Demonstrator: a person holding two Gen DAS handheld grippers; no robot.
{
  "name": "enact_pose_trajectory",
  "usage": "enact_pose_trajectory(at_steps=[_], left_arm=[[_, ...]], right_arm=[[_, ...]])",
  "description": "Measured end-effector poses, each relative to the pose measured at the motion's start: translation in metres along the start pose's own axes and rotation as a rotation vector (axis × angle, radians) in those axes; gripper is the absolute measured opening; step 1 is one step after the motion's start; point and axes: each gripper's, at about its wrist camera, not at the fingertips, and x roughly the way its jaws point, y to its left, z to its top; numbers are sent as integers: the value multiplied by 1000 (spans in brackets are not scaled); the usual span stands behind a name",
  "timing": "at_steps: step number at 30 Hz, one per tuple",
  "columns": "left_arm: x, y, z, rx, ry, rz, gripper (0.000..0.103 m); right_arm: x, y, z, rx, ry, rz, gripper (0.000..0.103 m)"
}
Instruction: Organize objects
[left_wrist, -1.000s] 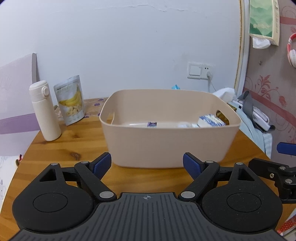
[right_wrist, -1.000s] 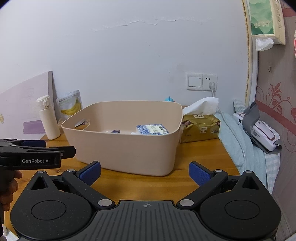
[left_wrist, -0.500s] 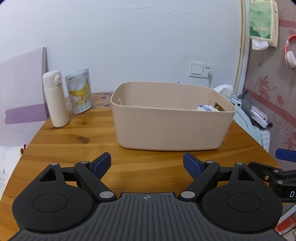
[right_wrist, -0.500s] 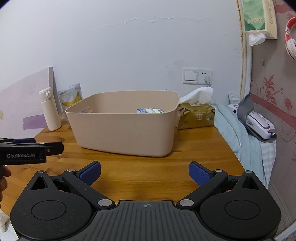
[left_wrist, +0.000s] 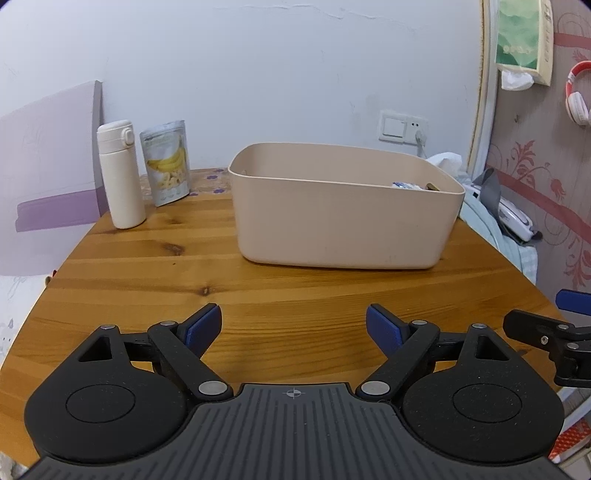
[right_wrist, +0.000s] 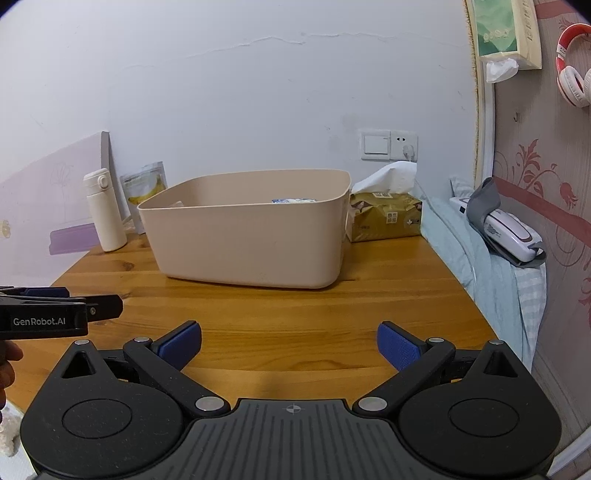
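A beige plastic bin (left_wrist: 343, 218) (right_wrist: 243, 240) stands on the wooden table (left_wrist: 155, 280), holding a blue-and-white packet (left_wrist: 406, 184) (right_wrist: 295, 200) that barely shows over its rim. My left gripper (left_wrist: 293, 326) hovers open and empty over the table's front, well short of the bin. My right gripper (right_wrist: 289, 345) is open and empty too, low over the near right part of the table. A white flask (left_wrist: 121, 173) (right_wrist: 103, 210) and a banana-chip pouch (left_wrist: 166, 162) (right_wrist: 142, 190) stand at the back left.
A gold tissue pack (right_wrist: 384, 218) sits right of the bin by the wall socket (right_wrist: 388, 144). A bed with a blood-pressure monitor (right_wrist: 502, 229) borders the table's right edge. A pale purple board (left_wrist: 48, 177) leans at the left. Red headphones (right_wrist: 572, 66) hang on the wall.
Both grippers have pulled back and dropped lower, away from the bin, so it looks smaller and its inside is mostly hidden. Both stayed open and empty.
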Motion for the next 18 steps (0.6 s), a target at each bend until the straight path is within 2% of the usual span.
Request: enact_pose_trajectory(at_steps=[12, 18], left_arm=[[-18, 4, -11, -5, 5, 11, 87], [-28, 0, -11, 28, -1, 3, 87]], right_arm=[[-8, -2, -14, 19, 24, 7, 103], [-12, -2, -14, 18, 16, 6, 103]])
